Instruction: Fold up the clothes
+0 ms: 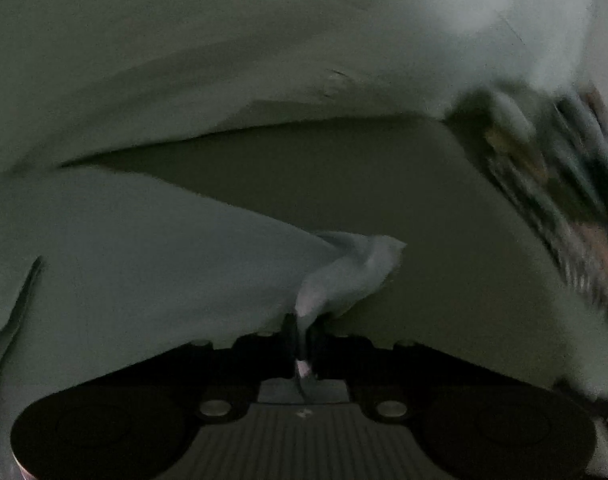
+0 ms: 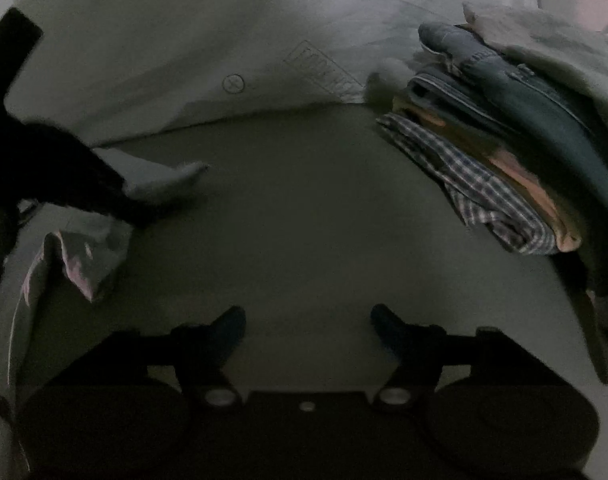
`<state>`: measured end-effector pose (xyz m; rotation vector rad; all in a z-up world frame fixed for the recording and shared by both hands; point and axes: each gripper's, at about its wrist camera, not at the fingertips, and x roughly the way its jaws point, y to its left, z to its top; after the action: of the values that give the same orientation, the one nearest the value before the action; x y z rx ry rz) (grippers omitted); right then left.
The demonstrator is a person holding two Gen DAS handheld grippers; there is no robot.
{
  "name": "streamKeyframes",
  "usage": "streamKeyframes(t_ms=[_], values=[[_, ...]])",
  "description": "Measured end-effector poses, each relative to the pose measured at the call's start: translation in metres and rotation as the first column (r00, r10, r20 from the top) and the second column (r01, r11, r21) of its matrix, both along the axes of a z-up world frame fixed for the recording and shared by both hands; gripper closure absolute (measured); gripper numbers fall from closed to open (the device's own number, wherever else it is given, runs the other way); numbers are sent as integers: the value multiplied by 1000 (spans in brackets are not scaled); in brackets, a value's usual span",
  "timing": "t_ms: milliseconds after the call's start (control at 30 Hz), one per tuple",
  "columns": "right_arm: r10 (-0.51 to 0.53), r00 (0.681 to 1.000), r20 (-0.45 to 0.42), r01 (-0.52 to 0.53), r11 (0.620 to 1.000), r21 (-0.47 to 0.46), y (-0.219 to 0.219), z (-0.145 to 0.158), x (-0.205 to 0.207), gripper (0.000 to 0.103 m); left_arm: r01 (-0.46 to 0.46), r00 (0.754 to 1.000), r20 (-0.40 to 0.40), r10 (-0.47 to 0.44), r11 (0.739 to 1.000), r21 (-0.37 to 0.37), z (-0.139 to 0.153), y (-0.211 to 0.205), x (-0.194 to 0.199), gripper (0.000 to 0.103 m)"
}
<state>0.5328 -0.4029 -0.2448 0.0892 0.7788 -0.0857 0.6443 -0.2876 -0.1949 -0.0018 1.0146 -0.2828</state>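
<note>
1. The table [image 2: 304,216] is a dull grey surface that carries everything.
2. A pale garment [image 1: 144,264] lies spread at the table's left and far side.
3. A stack of folded clothes [image 2: 503,140] sits on the table's right, checked shirt lowest.
4. The left gripper [image 1: 302,332] is closed, pinching a corner of the pale garment.
5. The right gripper [image 2: 307,324] hangs above bare table, fingers wide apart, empty.

It looks like a dimly lit room in a home: a pale bedsheet [image 2: 232,40] with faint printed motifs covers a broad soft surface, and a stack of folded clothes [image 2: 503,152], checked shirt and denim among them, lies on it.
</note>
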Motion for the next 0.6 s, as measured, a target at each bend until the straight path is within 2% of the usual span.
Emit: streamKeyframes(t_ms=[133,300,467,600], values=[[-50,999,-17,50,998,31,4,4,-8,42,-54,998,34,57,994,-92,30,34,7,97],[-52,999,-7,52,999,-3,36,18,-37,42,-120,973,166,158,968,-221,97,117,0,97],[-31,1000,1,31,999,14,91,39,-80,42,-234,954,122,273,935,-266,81,229,-19,97],[-22,1000,-13,24,990,140,144,54,-129,36,-322,929,84,361,898,-298,67,318,-34,97]])
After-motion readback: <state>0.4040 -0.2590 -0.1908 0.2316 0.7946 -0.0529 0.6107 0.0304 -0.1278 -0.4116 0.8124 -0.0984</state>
